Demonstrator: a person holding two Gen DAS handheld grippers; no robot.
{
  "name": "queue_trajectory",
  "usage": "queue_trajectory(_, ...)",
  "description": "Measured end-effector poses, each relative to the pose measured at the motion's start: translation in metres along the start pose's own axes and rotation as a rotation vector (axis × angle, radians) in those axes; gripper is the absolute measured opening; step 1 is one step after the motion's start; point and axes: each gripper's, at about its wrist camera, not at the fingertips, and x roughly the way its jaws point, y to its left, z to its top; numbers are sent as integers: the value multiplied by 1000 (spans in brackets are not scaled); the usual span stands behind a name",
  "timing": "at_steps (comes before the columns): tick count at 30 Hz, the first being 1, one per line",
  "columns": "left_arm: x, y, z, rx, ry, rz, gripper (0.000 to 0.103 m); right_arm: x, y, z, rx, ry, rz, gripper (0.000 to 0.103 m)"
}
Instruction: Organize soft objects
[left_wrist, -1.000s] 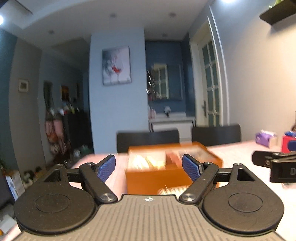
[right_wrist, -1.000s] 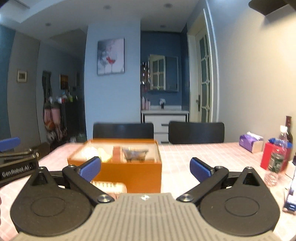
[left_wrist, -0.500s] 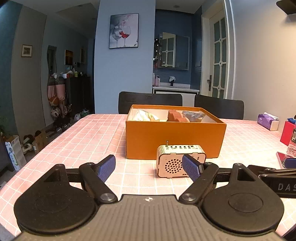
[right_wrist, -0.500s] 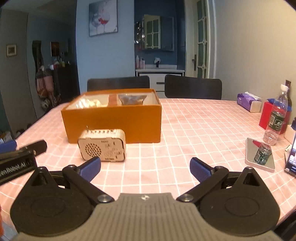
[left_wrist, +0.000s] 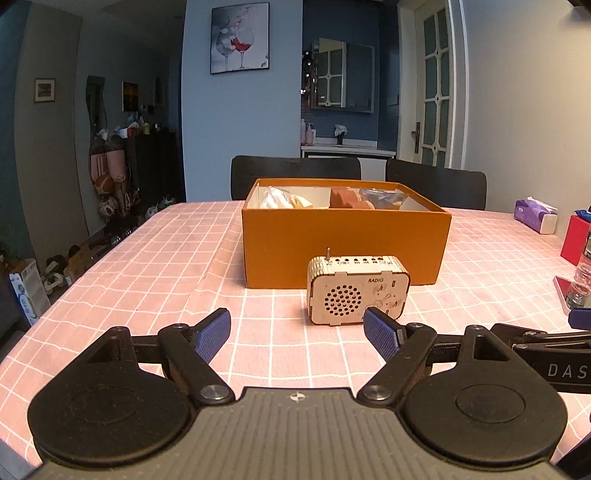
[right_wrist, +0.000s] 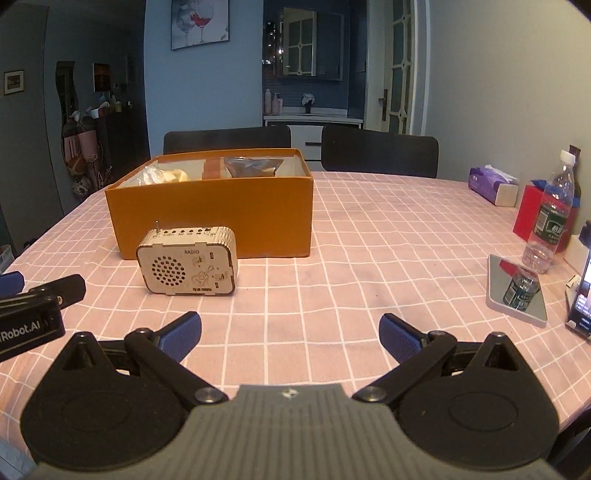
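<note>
An orange open box (left_wrist: 343, 247) stands on the pink checked tablecloth, also in the right wrist view (right_wrist: 210, 218). Inside lie a white-yellow soft item (left_wrist: 280, 199), a reddish-brown item (left_wrist: 345, 197) and a grey-blue bag (left_wrist: 382, 197). A small wooden radio (left_wrist: 356, 291) stands in front of the box, and shows in the right wrist view (right_wrist: 186, 266). My left gripper (left_wrist: 297, 334) is open and empty, just short of the radio. My right gripper (right_wrist: 290, 334) is open and empty, over bare cloth to the radio's right.
At the right stand a water bottle (right_wrist: 552, 218), a red box (right_wrist: 530, 214), a purple tissue pack (right_wrist: 491, 184), a small mirror (right_wrist: 517, 295) and a phone (right_wrist: 581, 299). Two black chairs (left_wrist: 295, 173) are behind the table. The table's left edge drops to the floor.
Both grippers have pitched down and settled low over the table. The radio and more tablecloth have come into view. Both stayed open.
</note>
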Motion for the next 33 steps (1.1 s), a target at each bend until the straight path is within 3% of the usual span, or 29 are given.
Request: queue_trajectory(33,4,-3,3,5,14,-14,96,3,-1,2,-5,0,1,100)
